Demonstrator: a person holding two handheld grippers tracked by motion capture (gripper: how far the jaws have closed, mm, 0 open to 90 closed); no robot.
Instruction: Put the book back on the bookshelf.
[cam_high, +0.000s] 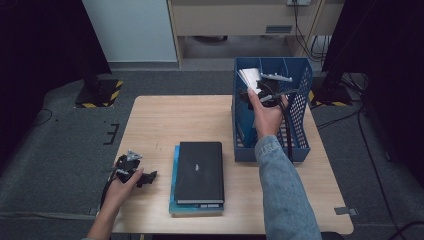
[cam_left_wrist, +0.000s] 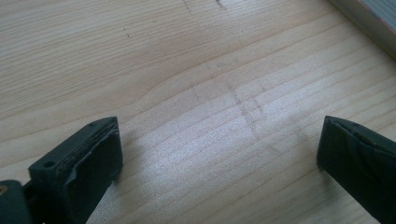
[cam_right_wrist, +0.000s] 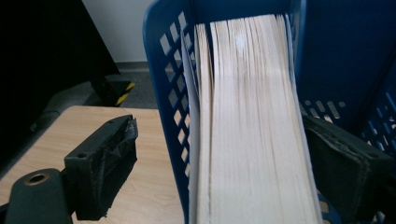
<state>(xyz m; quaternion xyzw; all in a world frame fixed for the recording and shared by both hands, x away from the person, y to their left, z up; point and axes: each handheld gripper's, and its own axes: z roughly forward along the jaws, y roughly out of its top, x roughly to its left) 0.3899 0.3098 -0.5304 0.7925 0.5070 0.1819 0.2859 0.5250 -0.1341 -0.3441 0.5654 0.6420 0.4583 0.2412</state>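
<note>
The book (cam_right_wrist: 247, 121) stands on edge in the blue file rack (cam_high: 300, 107), in the compartment against the rack's left perforated wall, with its pale page block facing up; in the high view its white top (cam_high: 250, 76) shows at the far end of that rack. The right gripper (cam_high: 265, 92), held in a hand with a denim sleeve, hangs over the rack's far half and straddles the book together with the rack's left wall: in the right gripper view one of its fingers (cam_right_wrist: 105, 163) stands outside the rack, clear of the wall with a gap, while the other lies just beside the book's cover on the inner side; whether that one touches cannot be told. The fingers are released, not pressing the book. The left gripper (cam_high: 134, 172) rests low over the counter (cam_high: 160, 125), well apart from the rack and to the left of a black book (cam_high: 200, 170) lying flat on a teal one (cam_high: 175, 202). Its fingers (cam_left_wrist: 93, 158) are spread wide with bare wood between them, grasping nothing.
</note>
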